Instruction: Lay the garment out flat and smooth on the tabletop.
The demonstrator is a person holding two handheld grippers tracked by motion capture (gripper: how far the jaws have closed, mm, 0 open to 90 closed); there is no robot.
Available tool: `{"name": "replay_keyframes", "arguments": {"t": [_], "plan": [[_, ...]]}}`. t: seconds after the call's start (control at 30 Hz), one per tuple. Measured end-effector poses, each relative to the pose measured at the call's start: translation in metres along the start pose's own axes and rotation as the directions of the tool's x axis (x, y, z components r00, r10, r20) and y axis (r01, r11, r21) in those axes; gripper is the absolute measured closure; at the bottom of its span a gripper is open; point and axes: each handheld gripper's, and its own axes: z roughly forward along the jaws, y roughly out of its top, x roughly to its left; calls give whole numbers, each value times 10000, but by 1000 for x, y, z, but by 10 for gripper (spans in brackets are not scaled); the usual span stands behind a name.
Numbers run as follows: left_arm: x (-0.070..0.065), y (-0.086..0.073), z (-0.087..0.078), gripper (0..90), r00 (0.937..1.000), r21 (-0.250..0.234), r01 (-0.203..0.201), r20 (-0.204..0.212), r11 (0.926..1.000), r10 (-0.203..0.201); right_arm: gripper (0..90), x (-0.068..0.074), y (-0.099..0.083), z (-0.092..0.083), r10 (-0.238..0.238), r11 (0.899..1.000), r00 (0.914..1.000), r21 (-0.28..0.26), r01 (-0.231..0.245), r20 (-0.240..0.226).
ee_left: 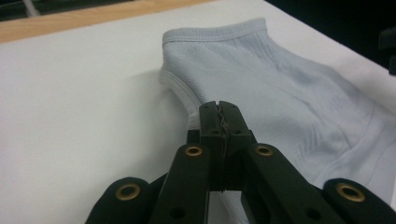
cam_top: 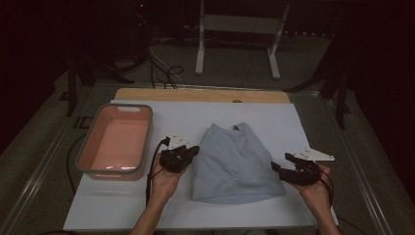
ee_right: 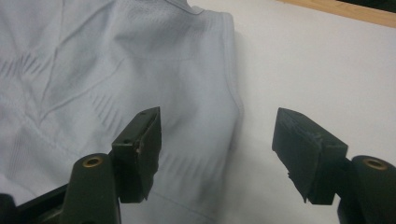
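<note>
The pale blue garment (cam_top: 235, 164) is laid flat near the middle of the white worktop (cam_top: 122, 205), its ribbed neck end away from the person and its wide hem toward them. In the left gripper view its left edge (ee_left: 184, 100) is seen running under the fingers of the left gripper (ee_left: 220, 112), which are pressed fully together; whether a pinch of cloth is caught between them cannot be told, since the tips hide the seam. The right gripper (ee_right: 217, 140) is held at the garment's right edge with its fingers (ee_right: 144, 140) set wide apart, one above the cloth and one above bare worktop, nothing gripped. A pink tub (cam_top: 117, 142) with a grey rim is placed at the far left, well apart from the garment.

The step in hand is judged to be taking both side edges for a fold or a lift. It would be done well if the right fingers were lowered astride the edge seam and closed on it alone, and if the left hold were confirmed before any pull, so that the cloth is raised evenly.
</note>
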Motion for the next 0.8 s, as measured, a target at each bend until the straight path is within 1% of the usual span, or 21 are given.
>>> {"name": "replay_keyframes", "arguments": {"t": [0.03,0.1,0.13,0.17,0.23,0.3,0.33,0.4,0.47,0.53,0.57,0.8], "plan": [[1,0,0,900,10000,-3,46,-58,10000,-46,326,0,0,1,28,10000,10000,-4,-28,-10],[1,-1,0,900,10000,49,90,-37,9999,-90,326,0,0,1,35,10000,10000,9,-35,-12],[2,-3,4,900,9999,285,127,-28,9995,-127,326,0,0,1,57,10000,10000,38,-57,-8],[2,-4,6,900,9999,370,113,-57,9993,-111,326,-1,0,2,0,10000,10000,59,0,-21],[2,-7,11,889,10000,612,39,-19,9981,-38,325,-1,0,3,60,10000,10000,34,-60,-1],[3,-10,13,786,10000,674,65,42,9977,-68,325,-1,1,4,69,10000,10000,67,-69,39],[4,-12,14,746,9998,666,143,140,9977,-153,325,-1,1,4,68,10000,10000,66,-69,44],[5,-14,15,674,9996,697,203,156,9974,-215,326,-2,1,6,48,9999,10000,115,-49,69],[5,-16,15,618,9997,793,214,127,9966,-224,327,-3,2,8,72,9999,9999,152,-73,89],[6,-18,15,584,9996,843,247,145,9961,-260,334,-5,1,11,67,9998,9999,202,-69,95],[7,-18,16,576,9995,877,274,151,9958,-288,337,-5,1,13,149,9996,9998,248,-152,101],[6,-27,20,574,9991,1188,322,221,9924,-351,395,-8,-1,30,219,9972,9996,709,-229,156]]}}
